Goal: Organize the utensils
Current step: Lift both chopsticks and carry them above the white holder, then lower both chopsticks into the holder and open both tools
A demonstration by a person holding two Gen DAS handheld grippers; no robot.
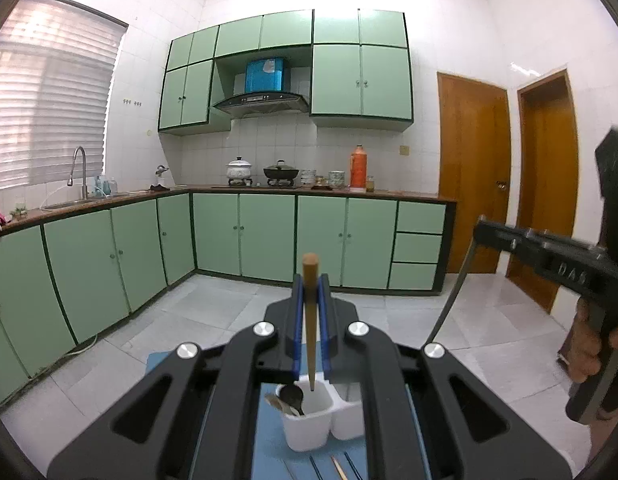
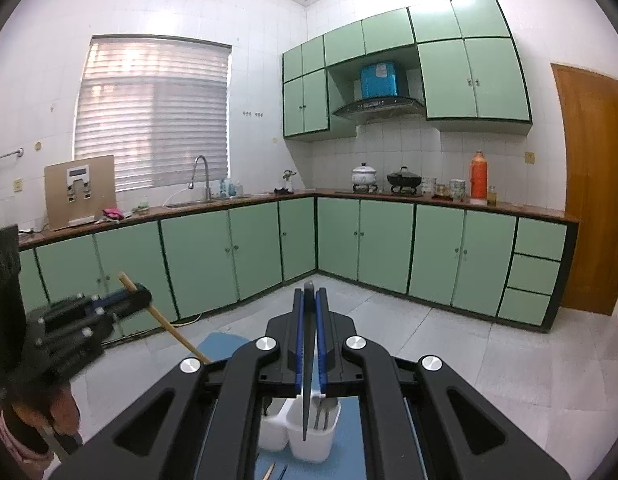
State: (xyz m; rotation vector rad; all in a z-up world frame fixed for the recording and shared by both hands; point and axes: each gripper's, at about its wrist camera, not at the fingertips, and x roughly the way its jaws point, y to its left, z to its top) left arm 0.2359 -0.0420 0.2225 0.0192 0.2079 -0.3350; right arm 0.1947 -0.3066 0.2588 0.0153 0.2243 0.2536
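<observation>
My left gripper (image 1: 310,280) is shut on a wooden chopstick (image 1: 310,320), held upright with its lower tip inside the left cup of the white utensil holder (image 1: 309,428), beside a dark spoon (image 1: 291,398). My right gripper (image 2: 309,294) is shut on a dark flat utensil (image 2: 307,360), whose lower end hangs in the right cup of the holder (image 2: 309,444), next to metal forks (image 2: 321,414). The right gripper also shows in the left wrist view (image 1: 479,228) with its thin dark utensil hanging down. The left gripper shows in the right wrist view (image 2: 139,294).
The holder stands on a blue mat (image 1: 269,440) with loose chopsticks (image 1: 339,468) lying at its near edge. Beyond are a tiled floor (image 1: 229,312), green kitchen cabinets (image 1: 265,236), a counter with pots and an orange flask (image 1: 359,166), and wooden doors (image 1: 473,172).
</observation>
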